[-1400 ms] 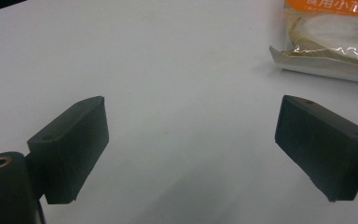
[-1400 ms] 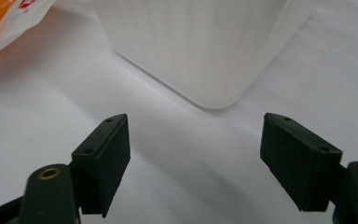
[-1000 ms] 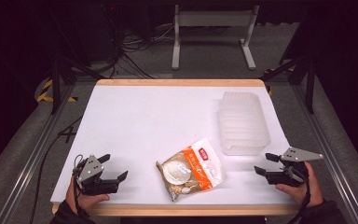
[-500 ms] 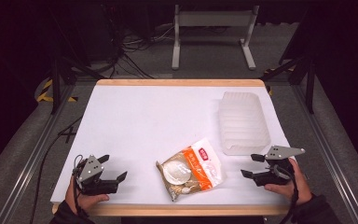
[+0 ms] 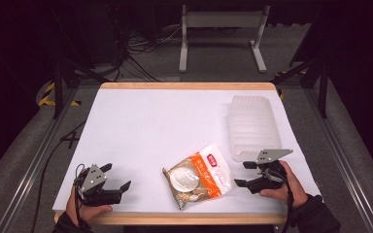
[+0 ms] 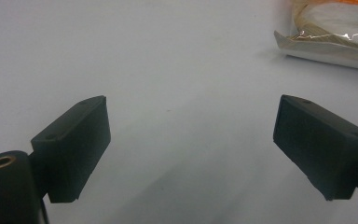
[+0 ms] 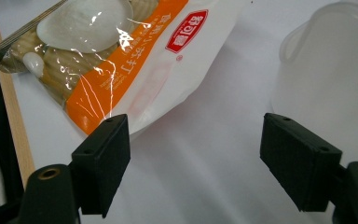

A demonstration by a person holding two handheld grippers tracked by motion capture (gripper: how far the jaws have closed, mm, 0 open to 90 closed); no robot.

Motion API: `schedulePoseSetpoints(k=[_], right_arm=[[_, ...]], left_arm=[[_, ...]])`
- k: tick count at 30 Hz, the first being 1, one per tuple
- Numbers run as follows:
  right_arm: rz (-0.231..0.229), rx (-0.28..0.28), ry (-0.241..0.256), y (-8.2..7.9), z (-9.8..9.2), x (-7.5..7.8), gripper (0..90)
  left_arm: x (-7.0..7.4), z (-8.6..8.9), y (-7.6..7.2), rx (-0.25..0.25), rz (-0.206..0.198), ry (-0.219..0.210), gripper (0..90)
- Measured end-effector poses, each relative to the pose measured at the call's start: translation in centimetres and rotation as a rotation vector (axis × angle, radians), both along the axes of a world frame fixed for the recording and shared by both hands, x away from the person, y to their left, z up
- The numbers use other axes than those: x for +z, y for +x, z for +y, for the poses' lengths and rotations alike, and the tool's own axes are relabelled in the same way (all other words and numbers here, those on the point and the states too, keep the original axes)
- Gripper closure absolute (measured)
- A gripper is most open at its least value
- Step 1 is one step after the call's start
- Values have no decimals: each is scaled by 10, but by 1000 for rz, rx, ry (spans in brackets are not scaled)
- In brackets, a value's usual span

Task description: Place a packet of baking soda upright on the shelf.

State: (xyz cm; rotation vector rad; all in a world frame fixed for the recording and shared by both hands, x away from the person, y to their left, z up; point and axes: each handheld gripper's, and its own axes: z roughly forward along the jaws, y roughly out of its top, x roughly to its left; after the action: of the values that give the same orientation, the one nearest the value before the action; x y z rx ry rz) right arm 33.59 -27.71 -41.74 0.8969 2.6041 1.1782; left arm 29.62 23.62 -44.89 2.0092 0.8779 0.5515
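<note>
An orange, white and clear food packet (image 5: pixel 198 174) lies flat near the table's front edge, a round white piece showing through its clear part. In the right gripper view the packet (image 7: pixel 121 60) lies just beyond the jaws, its white end near the left jaw. My right gripper (image 5: pixel 244 174) hovers open just right of the packet, nothing between its jaws (image 7: pixel 193 154). My left gripper (image 5: pixel 117 176) rests open at the front left, well apart from the packet (image 6: pixel 335 32), its jaws (image 6: pixel 191 140) holding nothing.
A translucent plastic tray (image 5: pixel 252 127) stands at the right of the white table (image 5: pixel 165 121), just behind my right gripper; its rim (image 7: pixel 321 56) shows close by. The wooden front edge (image 5: pixel 175 219) runs below the packet. A metal stand (image 5: pixel 221 34) is beyond the table.
My right gripper has moved left from the table's right edge toward the packet. The left gripper has stayed in place.
</note>
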Motion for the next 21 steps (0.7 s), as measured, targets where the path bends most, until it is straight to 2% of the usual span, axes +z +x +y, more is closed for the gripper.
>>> schedulePoseSetpoints(k=[12, 17, 19, 21], right_arm=[[34, 12, 1, 8, 13, 6, 243], [25, 6, 7, 10, 16, 14, 246], [31, 0, 26, 10, 16, 17, 255], [29, -2, 17, 10, 18, 18, 259]], left_arm=[[-1, 4, -7, 9, 6, 4, 118], [-1, 3, -7, 9, 8, 2, 118], [-2, 2, -5, 5, 10, 10, 118], [-2, 1, -5, 1, 14, 11, 118]])
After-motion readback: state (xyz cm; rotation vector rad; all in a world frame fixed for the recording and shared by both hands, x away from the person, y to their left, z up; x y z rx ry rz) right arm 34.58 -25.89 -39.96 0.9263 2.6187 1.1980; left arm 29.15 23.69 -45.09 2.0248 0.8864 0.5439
